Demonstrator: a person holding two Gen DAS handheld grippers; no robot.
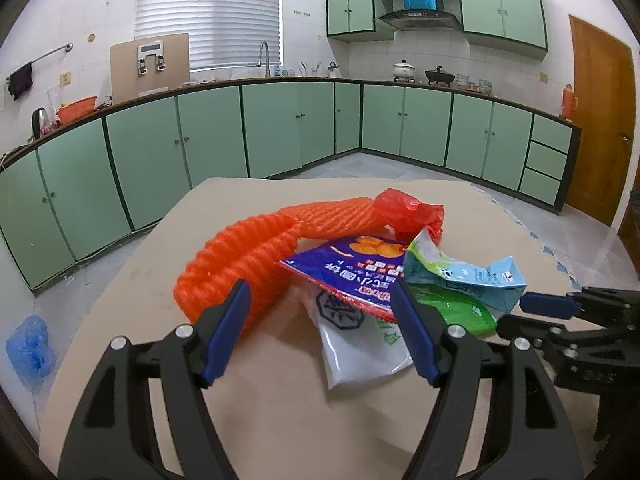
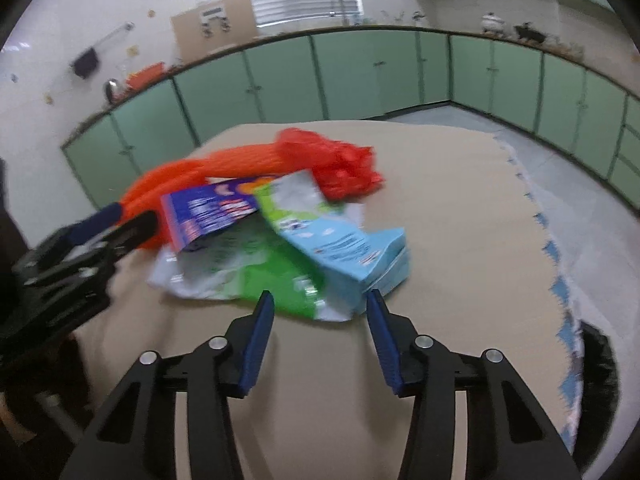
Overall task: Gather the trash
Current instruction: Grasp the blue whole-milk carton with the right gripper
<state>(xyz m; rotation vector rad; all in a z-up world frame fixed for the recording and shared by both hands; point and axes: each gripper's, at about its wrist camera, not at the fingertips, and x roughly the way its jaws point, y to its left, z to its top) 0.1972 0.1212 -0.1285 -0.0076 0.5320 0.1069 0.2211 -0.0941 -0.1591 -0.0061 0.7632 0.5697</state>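
Note:
A pile of trash lies on the beige table (image 1: pixel 280 400): an orange foam net (image 1: pixel 248 248), a red plastic bag (image 1: pixel 404 208), a blue snack wrapper (image 1: pixel 352 268), a light blue carton (image 1: pixel 464 280), a green packet (image 1: pixel 452 308) and a white plastic bag (image 1: pixel 360 344). My left gripper (image 1: pixel 320 300) is open, its fingers just short of the net and the wrapper, empty. My right gripper (image 2: pixel 320 308) is open and empty, its tips at the near edge of the green packet (image 2: pixel 280 280) and the carton (image 2: pixel 352 248). The right gripper's fingers also show at the right of the left wrist view (image 1: pixel 548 306).
Green kitchen cabinets (image 1: pixel 280 128) run along the walls behind the table. A blue plastic item (image 1: pixel 30 348) lies on the floor at left. A wooden door (image 1: pixel 600 120) is at far right. The table's right edge (image 2: pixel 560 280) has a frayed blue-white cover.

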